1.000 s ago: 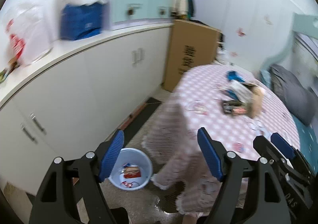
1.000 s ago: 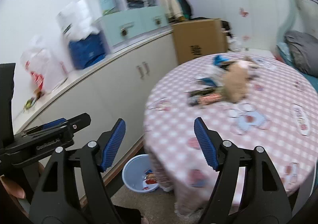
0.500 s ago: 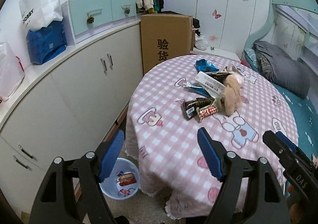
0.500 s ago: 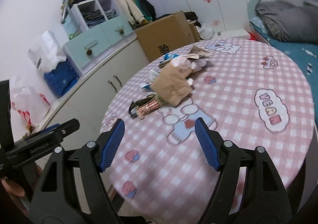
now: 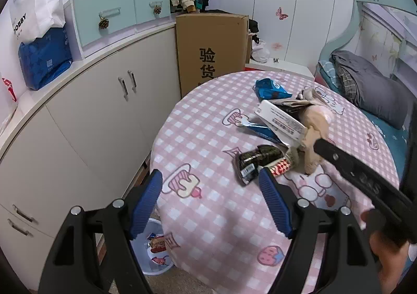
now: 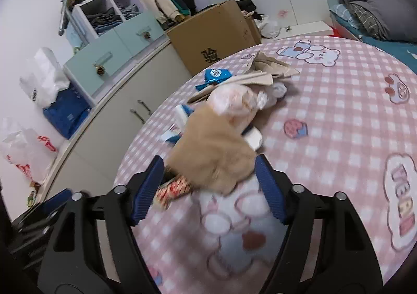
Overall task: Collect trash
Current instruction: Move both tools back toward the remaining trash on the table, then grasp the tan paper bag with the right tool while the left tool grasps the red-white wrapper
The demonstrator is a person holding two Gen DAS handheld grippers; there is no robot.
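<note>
Two grippers spread wide, holding nothing. Blue bin on floor at left, under table edge, wrappers inside. Left gripper hovers over pink checked tablecloth. Trash pile mid-table: dark wrapper, white box, blue packet. Right gripper flanks tan paper bag; contact unclear, blurred.

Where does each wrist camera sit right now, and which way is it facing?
Left wrist: on the open left gripper, above the table edge, facing the trash pile; the right gripper crosses its right side.
Right wrist: on the open right gripper, close over the brown paper.
Both show the blue wrapper and cardboard box.
</note>
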